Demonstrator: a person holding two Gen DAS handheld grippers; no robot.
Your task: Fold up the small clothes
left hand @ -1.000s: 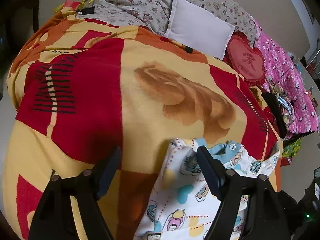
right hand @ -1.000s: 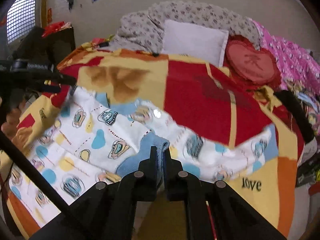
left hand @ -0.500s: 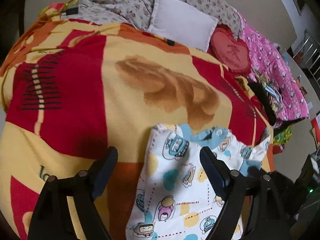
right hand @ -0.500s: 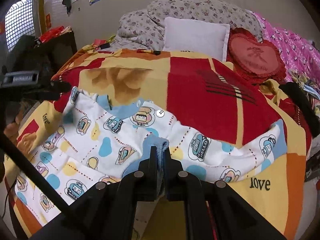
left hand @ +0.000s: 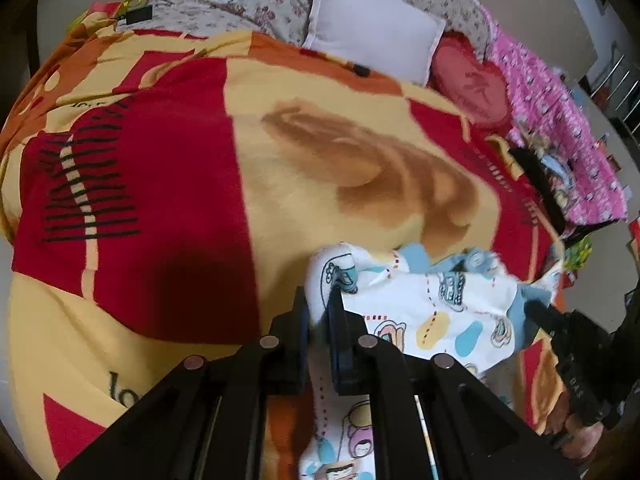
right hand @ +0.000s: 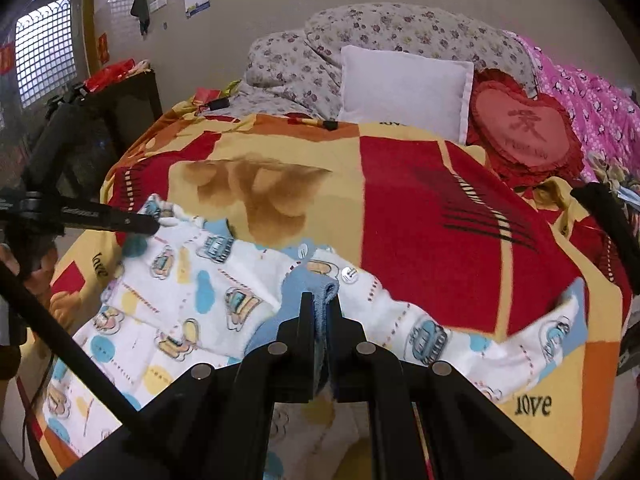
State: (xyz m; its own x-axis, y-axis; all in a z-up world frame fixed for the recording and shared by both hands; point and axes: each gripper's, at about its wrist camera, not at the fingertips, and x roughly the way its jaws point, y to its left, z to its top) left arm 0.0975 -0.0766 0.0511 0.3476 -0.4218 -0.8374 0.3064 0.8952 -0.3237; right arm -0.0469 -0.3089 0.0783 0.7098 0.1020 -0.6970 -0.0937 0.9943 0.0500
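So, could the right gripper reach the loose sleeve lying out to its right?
Probably not yet: the right gripper is shut on the garment's blue collar, though nothing lies between it and the sleeve.

Home bedroom: blanketed bed (right hand: 432,200), pillow (right hand: 404,88).

Both wrist views low, close, facing headboard, seemingly sharing blanket (left hand: 160,184), garment (right hand: 192,280)
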